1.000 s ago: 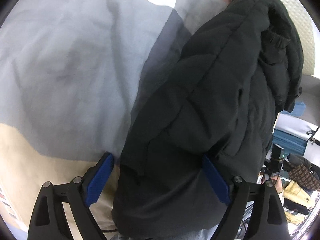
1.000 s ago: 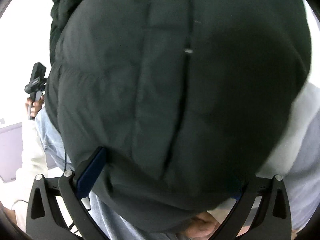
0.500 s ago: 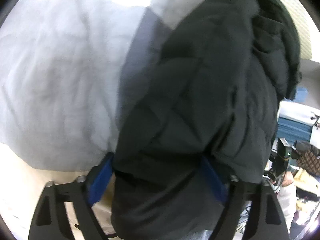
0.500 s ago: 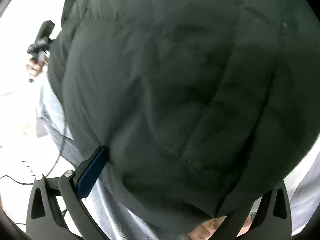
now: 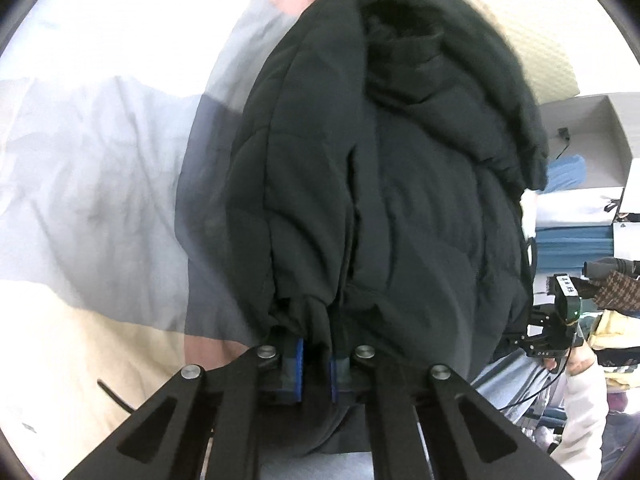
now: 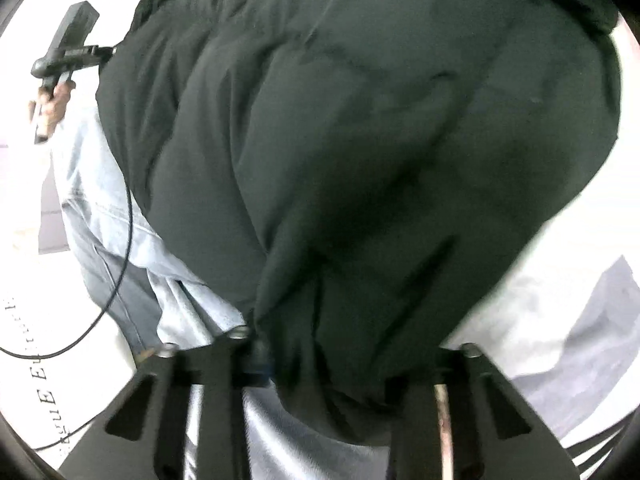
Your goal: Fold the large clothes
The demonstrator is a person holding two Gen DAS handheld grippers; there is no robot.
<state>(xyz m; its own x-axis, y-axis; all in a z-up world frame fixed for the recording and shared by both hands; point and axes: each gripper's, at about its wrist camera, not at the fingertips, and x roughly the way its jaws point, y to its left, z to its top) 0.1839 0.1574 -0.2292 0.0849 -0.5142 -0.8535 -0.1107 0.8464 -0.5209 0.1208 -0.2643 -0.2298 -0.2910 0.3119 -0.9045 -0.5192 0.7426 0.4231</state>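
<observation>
A dark green quilted puffer jacket (image 5: 384, 184) hangs bunched in the air and fills both views; it also shows in the right wrist view (image 6: 360, 140). My left gripper (image 5: 316, 364) is shut on a gathered fold of the jacket's hem, blue pads close together. My right gripper (image 6: 336, 360) sits under the jacket with its jaws narrowed around a thick bunch of the fabric; its pads are mostly hidden by cloth and blur.
A pale grey-white sheet (image 5: 92, 168) covers the bed behind the jacket, with a cream cover (image 5: 80, 364) below. Another person in light jeans (image 6: 100, 208) holds a black gripper device (image 6: 68, 52). Boxes and stacked blue bins (image 5: 572, 244) stand at the right.
Both grippers were wide open around the jacket; now both have closed on its fabric. The jacket has been gathered and lifted.
</observation>
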